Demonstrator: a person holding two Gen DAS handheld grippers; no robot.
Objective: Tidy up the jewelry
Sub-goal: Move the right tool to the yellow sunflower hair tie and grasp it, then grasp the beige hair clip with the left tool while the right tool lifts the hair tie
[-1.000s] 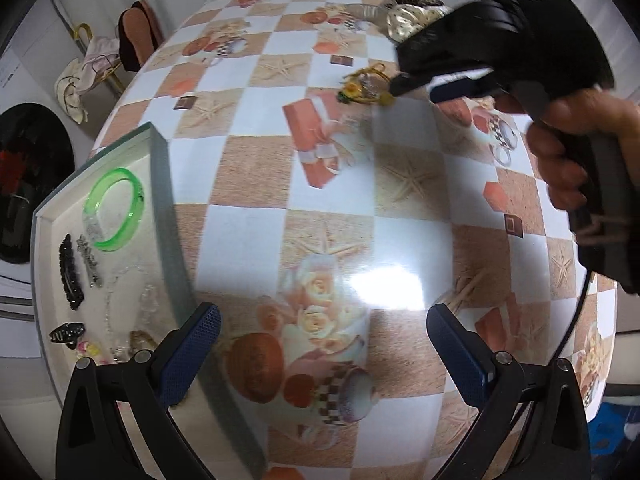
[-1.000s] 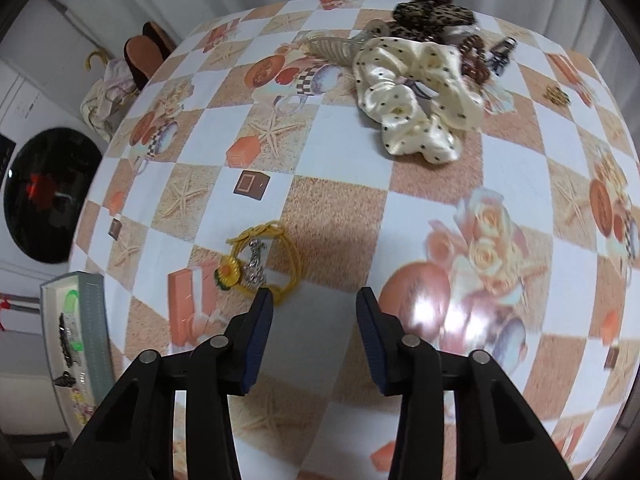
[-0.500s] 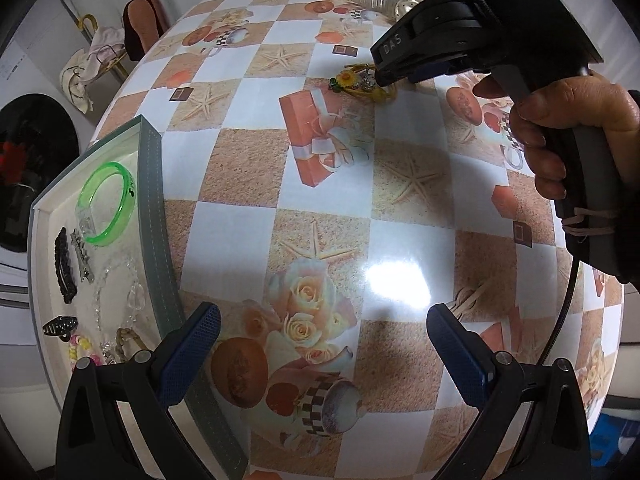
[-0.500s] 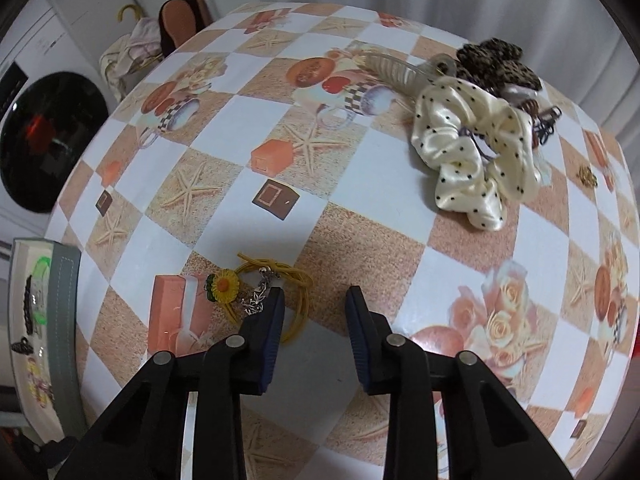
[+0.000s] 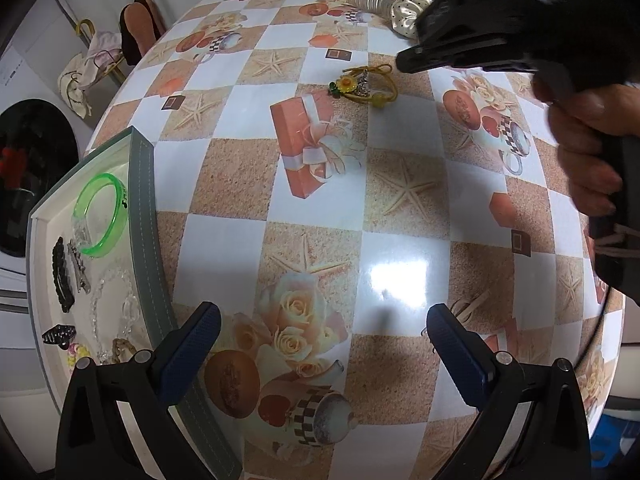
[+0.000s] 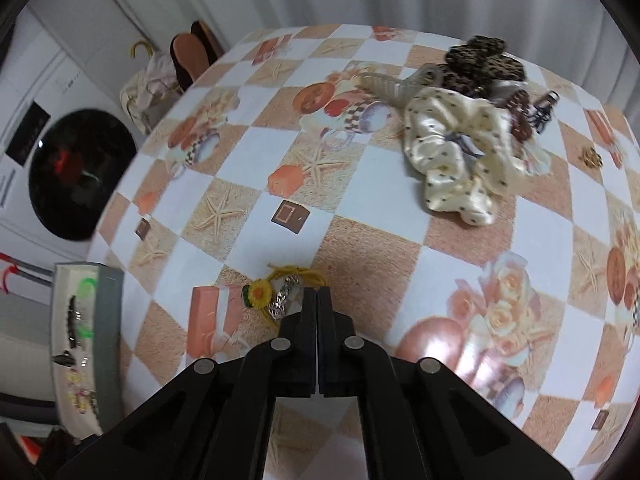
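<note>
A yellow cord bracelet (image 6: 280, 290) with a sunflower charm and a silver chain lies on the patterned tablecloth. My right gripper (image 6: 318, 294) is shut, its fingertips pinching the right side of the cord loop. From the left wrist view the bracelet (image 5: 362, 84) rests on the cloth with the right gripper's tip (image 5: 404, 62) at its far end. My left gripper (image 5: 324, 332) hangs open over bare cloth, beside the grey-rimmed tray (image 5: 142, 200). The tray holds a green bangle (image 5: 102, 216), black hair clips, a clear bead bracelet and small pieces.
A cream dotted scrunchie (image 6: 456, 152), a leopard scrunchie (image 6: 480, 60), clips and a comb are heaped at the table's far side. A small gold piece (image 6: 591, 157) lies to their right. A washing machine (image 6: 76, 176) and a bag stand past the left edge.
The right gripper's jaws closed from part open to shut around the bracelet's cord. The left gripper stayed open and barely moved.
</note>
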